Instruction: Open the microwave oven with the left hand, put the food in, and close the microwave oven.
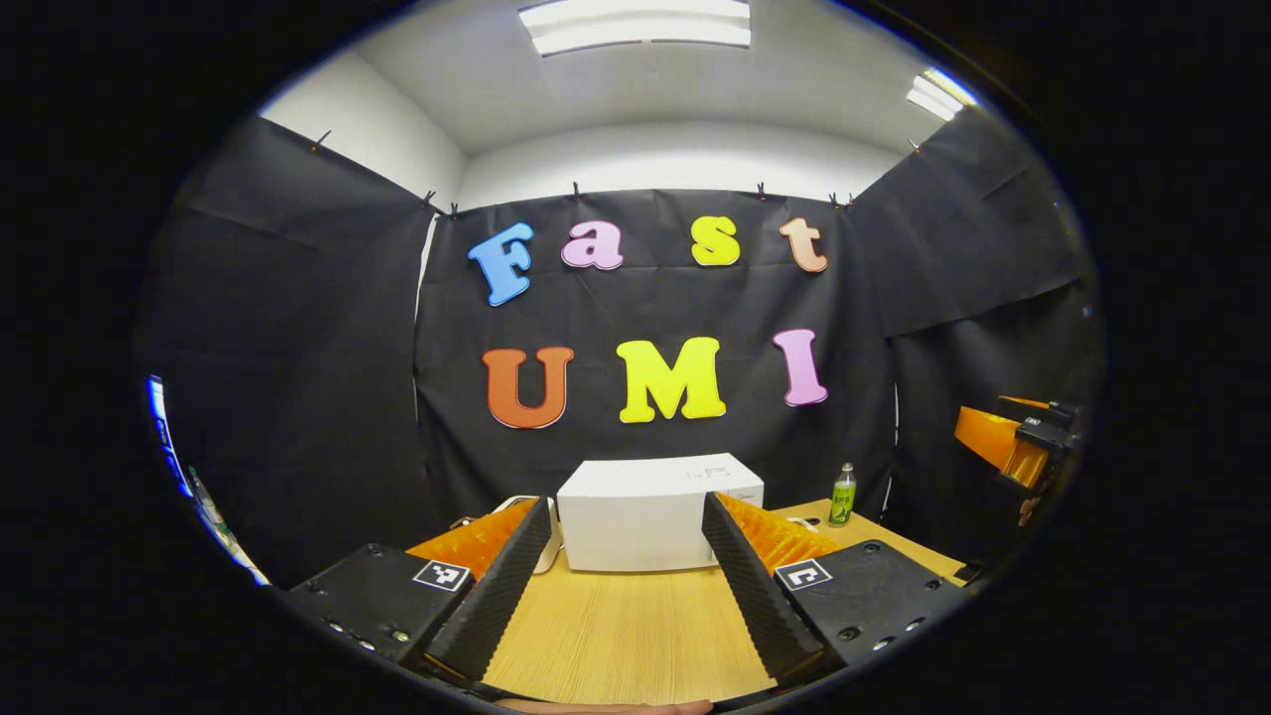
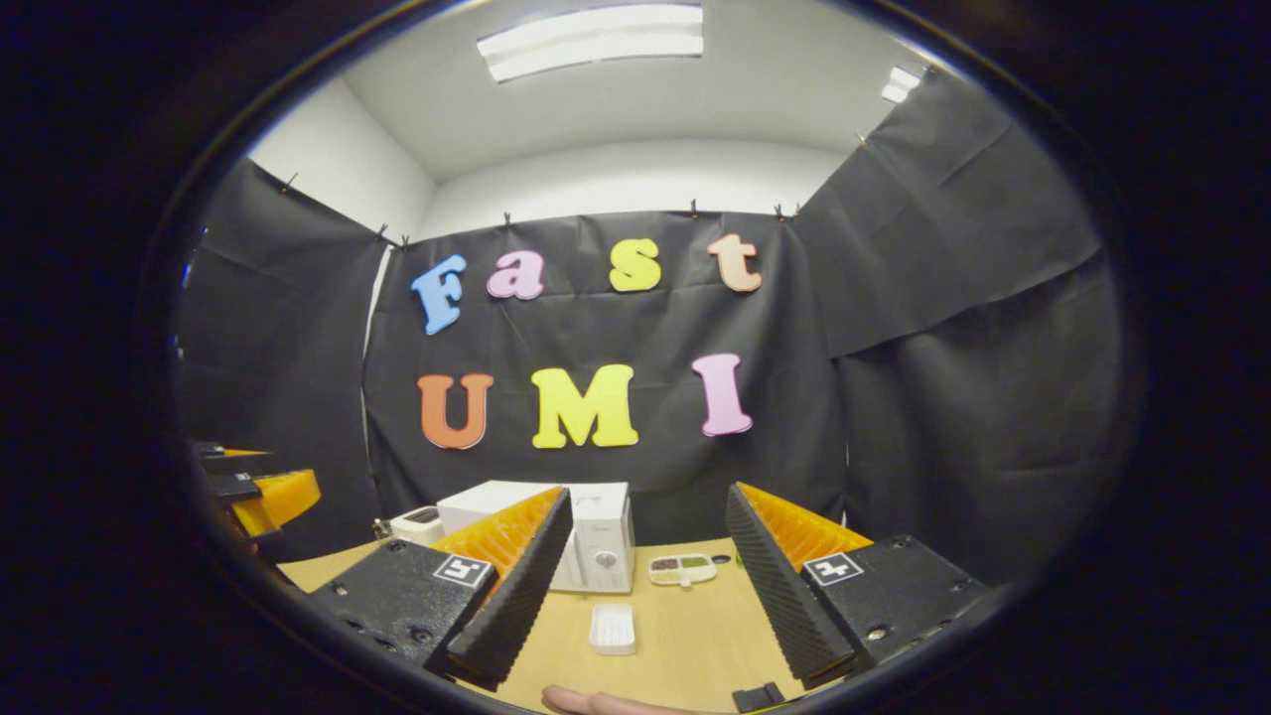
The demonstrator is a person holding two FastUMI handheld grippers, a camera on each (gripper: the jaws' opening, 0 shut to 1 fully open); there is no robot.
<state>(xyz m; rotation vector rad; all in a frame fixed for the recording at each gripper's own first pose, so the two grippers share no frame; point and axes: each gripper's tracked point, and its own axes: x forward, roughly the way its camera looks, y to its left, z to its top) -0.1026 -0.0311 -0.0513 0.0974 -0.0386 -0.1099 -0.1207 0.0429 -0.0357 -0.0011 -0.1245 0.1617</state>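
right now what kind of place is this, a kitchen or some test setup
Most likely a staged recording booth, not a real kitchen: black cloth hangs as walls, and a white microwave oven sits shut on a bare wooden table under ceiling strip lights.

A white boxy microwave oven (image 1: 645, 516) stands on the pale wood-grain counter (image 1: 626, 636). A green plastic bottle (image 1: 842, 495) has a white cap. A small white ribbed tray (image 2: 613, 629) and a cream compartmented dish (image 2: 681, 569) hold dark and green bits.
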